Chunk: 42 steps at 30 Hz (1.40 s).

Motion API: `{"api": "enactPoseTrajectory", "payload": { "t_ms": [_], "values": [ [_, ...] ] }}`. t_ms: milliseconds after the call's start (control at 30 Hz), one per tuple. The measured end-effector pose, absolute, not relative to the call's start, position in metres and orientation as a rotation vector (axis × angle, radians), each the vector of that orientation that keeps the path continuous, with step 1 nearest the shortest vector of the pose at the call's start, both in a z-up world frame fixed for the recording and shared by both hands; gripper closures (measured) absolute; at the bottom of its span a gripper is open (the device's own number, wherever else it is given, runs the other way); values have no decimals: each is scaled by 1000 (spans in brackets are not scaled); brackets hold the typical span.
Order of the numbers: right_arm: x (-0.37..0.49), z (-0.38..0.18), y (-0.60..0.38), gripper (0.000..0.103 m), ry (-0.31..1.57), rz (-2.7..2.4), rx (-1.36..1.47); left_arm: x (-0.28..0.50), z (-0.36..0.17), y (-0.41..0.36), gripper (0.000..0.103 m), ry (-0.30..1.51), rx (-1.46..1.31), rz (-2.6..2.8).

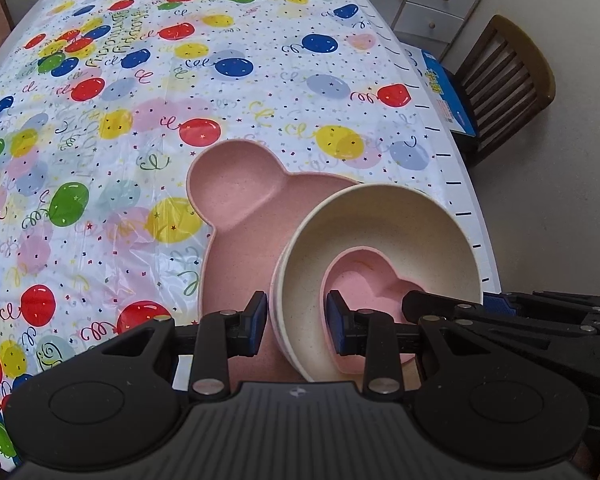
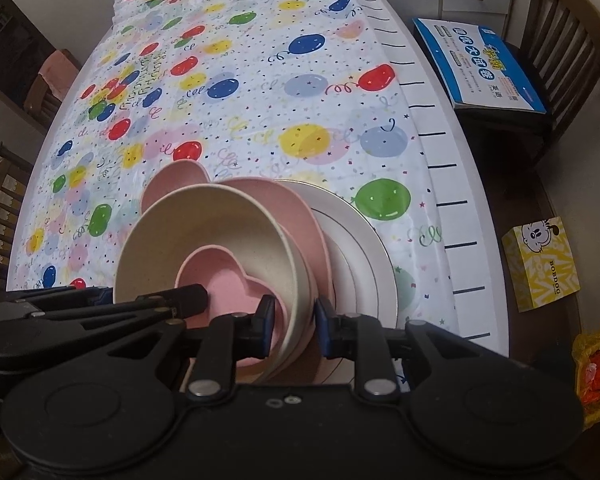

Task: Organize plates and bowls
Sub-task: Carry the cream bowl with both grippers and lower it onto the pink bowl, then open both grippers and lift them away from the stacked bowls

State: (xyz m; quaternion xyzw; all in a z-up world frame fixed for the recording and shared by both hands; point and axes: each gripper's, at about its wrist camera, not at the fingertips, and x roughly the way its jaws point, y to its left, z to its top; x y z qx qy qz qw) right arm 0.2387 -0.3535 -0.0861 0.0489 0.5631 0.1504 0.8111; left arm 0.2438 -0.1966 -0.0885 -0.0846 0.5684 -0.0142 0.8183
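A cream speckled round bowl (image 1: 380, 240) sits on a pink bear-shaped sectioned plate (image 1: 236, 200) with a small pink heart-shaped dish (image 1: 364, 276) nested inside — all on the balloon-print tablecloth (image 1: 140, 120). The left gripper (image 1: 297, 316) straddles the bowl's left wall, the right gripper (image 2: 294, 326) its right wall, both clamped on it. A white round plate (image 2: 364, 240) lies underneath.

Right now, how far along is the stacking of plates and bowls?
Mostly stacked: the pink heart bowl sits inside the cream bowl, which is on the pink bear plate over the white plate. In hand: the left gripper and right gripper each straddle the cream bowl's rim on opposite sides. Left: let go; no other dishes show on the tablecloth.
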Motion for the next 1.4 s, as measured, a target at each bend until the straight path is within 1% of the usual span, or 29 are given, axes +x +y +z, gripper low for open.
{"api": "enactPoseTrajectory", "payload": {
  "t_ms": [300, 367, 467, 533, 633, 767, 900, 967, 1167, 1200, 1267, 1400],
  "values": [
    [236, -76, -356, 70, 1178, 354, 108, 233, -80, -195, 71, 1184, -168, -25],
    [234, -74, -357, 67, 1172, 357, 107, 230, -77, -194, 63, 1173, -169, -26],
    [229, -67, -358, 65, 1150, 355, 105, 224, -71, -191, 55, 1154, -178, -36],
    [225, -62, -360, 65, 1133, 348, 105, 220, -67, -190, 52, 1139, -168, -40],
    [218, -56, -361, 60, 1109, 339, 109, 212, -61, -185, 49, 1124, -169, -56],
    [206, -49, -360, 55, 1083, 328, 107, 200, -55, -176, 41, 1105, -179, -71],
    [190, -41, -357, 48, 1049, 319, 96, 185, -49, -169, 40, 1085, -181, -93],
    [182, -37, -356, 41, 1033, 317, 105, 178, -45, -166, 38, 1072, -175, -103],
    [161, -27, -355, 28, 989, 332, 148, 155, -35, -159, 36, 1037, -142, -126],
    [157, -26, -355, 27, 979, 338, 151, 151, -33, -157, 35, 1032, -140, -132],
    [148, -21, -352, 23, 951, 348, 151, 144, -30, -153, 29, 1016, -136, -141],
    [131, -12, -348, 19, 902, 358, 145, 129, -24, -147, 24, 989, -130, -159]
  ]
}}
